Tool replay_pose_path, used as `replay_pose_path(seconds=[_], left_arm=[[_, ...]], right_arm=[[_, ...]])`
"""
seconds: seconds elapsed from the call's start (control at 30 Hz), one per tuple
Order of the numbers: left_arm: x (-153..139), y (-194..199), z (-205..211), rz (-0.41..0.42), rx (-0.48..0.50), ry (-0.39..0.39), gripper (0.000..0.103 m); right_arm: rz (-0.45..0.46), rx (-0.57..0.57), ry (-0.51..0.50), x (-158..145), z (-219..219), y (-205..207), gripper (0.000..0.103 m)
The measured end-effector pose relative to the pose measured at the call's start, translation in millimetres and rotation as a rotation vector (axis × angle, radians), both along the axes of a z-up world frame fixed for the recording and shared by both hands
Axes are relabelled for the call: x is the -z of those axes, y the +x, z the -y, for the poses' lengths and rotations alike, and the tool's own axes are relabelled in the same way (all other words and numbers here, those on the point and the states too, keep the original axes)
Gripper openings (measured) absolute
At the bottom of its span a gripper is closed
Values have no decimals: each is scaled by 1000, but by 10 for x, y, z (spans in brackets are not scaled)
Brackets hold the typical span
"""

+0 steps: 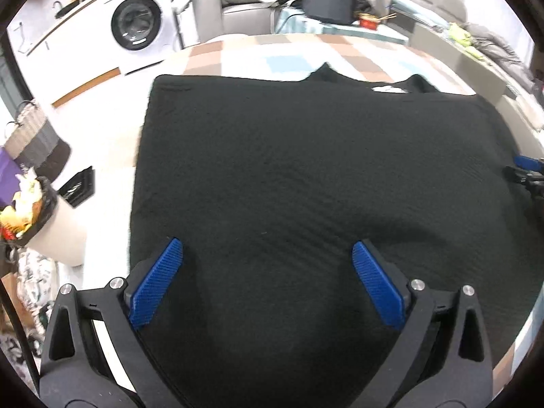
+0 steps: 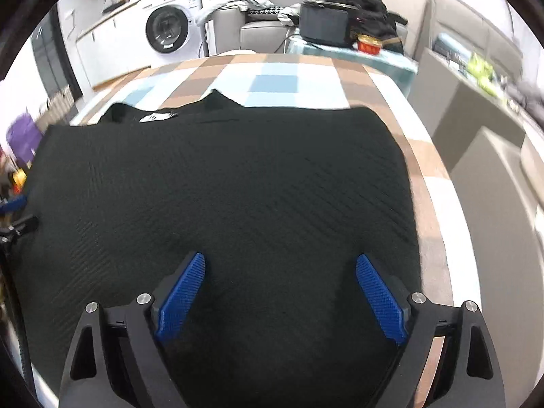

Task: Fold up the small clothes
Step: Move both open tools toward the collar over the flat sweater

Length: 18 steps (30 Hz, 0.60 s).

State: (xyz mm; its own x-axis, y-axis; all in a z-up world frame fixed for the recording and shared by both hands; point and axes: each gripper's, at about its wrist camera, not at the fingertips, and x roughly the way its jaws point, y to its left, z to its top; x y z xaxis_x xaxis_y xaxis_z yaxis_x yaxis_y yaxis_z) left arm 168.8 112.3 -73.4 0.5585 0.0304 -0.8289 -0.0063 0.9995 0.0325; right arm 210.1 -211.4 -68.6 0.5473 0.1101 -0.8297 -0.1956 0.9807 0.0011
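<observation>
A black ribbed garment (image 1: pixel 306 176) lies spread flat on a checked table (image 1: pixel 282 57), its neckline with a white label (image 1: pixel 389 90) at the far edge. My left gripper (image 1: pixel 267 248) is open and empty, just above the garment's near left part. My right gripper (image 2: pixel 280 261) is open and empty above the garment (image 2: pixel 221 187) near its right side. The label also shows in the right wrist view (image 2: pixel 158 116). Each gripper shows at the edge of the other's view, the right gripper (image 1: pixel 527 170) and the left gripper (image 2: pixel 13 217).
The checked table's right edge (image 2: pixel 438 204) runs close to the garment. A washing machine (image 1: pixel 137 27) stands at the far left, a full bin (image 1: pixel 30 217) at the table's left. A black case (image 1: pixel 328 1) and red box (image 1: pixel 369 20) sit on a far table.
</observation>
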Motion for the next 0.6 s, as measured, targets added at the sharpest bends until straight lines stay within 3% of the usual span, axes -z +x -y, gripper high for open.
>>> replay_pose_path(seconds=[0.13, 0.27, 0.4, 0.6], left_arm=[[-141, 21, 75, 43, 49, -90, 99], [-151, 195, 264, 44, 101, -50, 100], [-21, 407, 319, 3, 84, 17, 100], [-9, 360, -113, 3, -15, -50, 100]], right_arm=[[24, -26, -10, -105, -151, -19, 91], [36, -75, -1, -126, -450, 107, 91], [16, -112, -23, -19, -674, 244, 91], [30, 42, -66, -20, -186, 345, 91]])
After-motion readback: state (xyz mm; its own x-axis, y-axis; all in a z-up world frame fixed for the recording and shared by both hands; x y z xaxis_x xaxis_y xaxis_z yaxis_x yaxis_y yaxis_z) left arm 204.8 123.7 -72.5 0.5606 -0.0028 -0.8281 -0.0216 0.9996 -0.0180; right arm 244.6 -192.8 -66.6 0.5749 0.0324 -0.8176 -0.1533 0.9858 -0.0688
